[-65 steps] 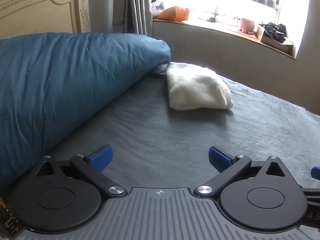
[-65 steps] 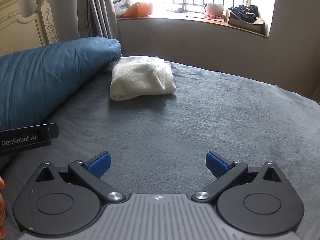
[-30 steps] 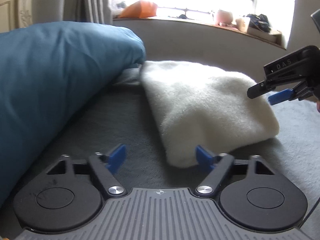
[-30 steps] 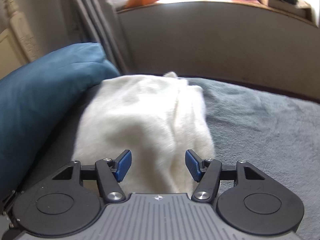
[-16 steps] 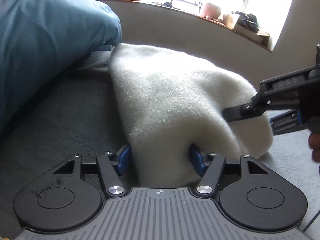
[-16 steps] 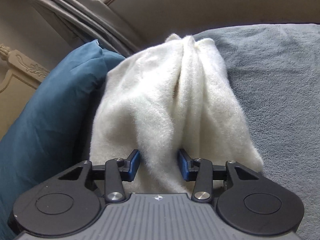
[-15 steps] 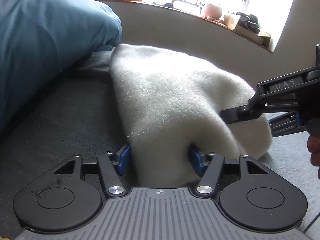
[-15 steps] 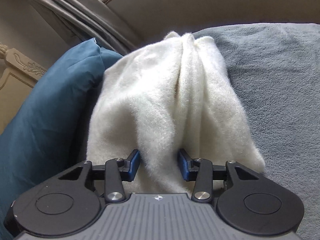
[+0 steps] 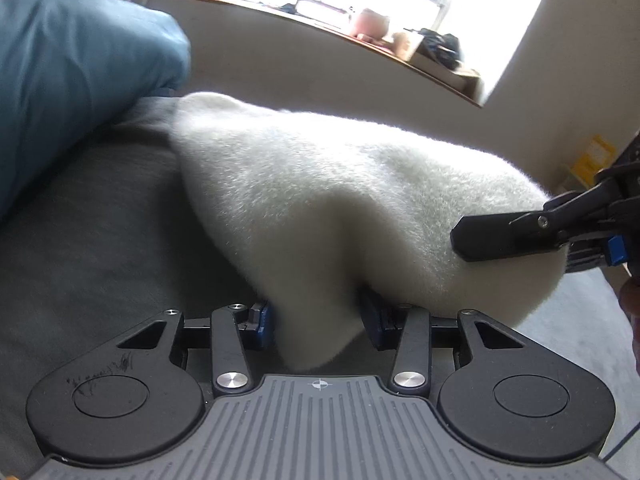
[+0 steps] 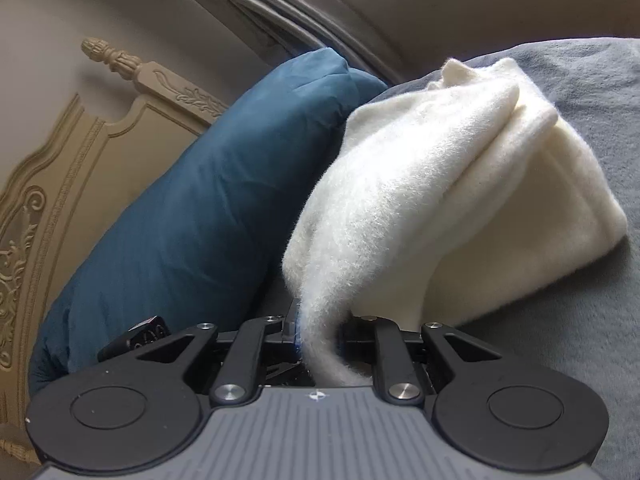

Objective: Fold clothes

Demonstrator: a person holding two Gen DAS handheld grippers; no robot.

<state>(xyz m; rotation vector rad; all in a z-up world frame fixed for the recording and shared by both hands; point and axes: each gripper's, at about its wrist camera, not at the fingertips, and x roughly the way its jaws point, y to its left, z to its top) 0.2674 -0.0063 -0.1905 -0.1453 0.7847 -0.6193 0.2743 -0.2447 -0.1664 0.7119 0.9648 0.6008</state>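
Grey bedding [image 9: 80, 240] fills my view under a sunlit window sill [image 9: 360, 36], and on it the fluffy cream garment [image 9: 340, 200] lies bunched just beside the blue pillow [image 9: 72, 64] near the carved headboard [image 10: 60, 152]. My left gripper [image 9: 318, 320] points down at a slant, its jaws having just closed until the blue pads pinch a thick fold of the near edge. My right gripper [image 10: 318, 332], also angled down and crossing in from the right in the left view, has just closed tight on a thinner fold.
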